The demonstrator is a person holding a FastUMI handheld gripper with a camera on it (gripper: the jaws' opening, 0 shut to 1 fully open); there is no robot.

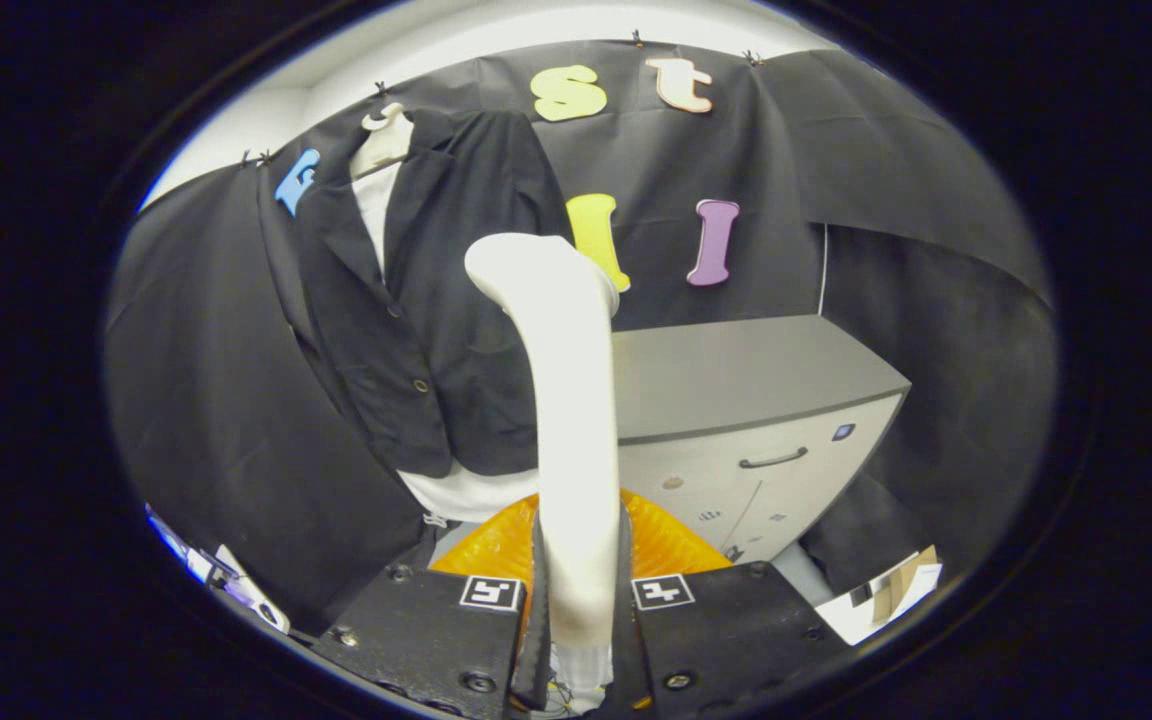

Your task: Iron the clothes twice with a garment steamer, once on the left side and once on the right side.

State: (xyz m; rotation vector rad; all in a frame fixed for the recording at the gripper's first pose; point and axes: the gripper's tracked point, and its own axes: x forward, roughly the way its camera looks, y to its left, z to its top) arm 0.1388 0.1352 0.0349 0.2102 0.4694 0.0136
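Gripping the steamer [576, 420] tight in my jaws, I'd keep its head flat against the jacket [446, 330] and stroke slowly.

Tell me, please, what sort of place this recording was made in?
Probably a staged test booth, not a home: black cloth drapes the walls, a dark jacket hangs against it, and a grey cabinet stands beside. The gripper holds a white steamer.
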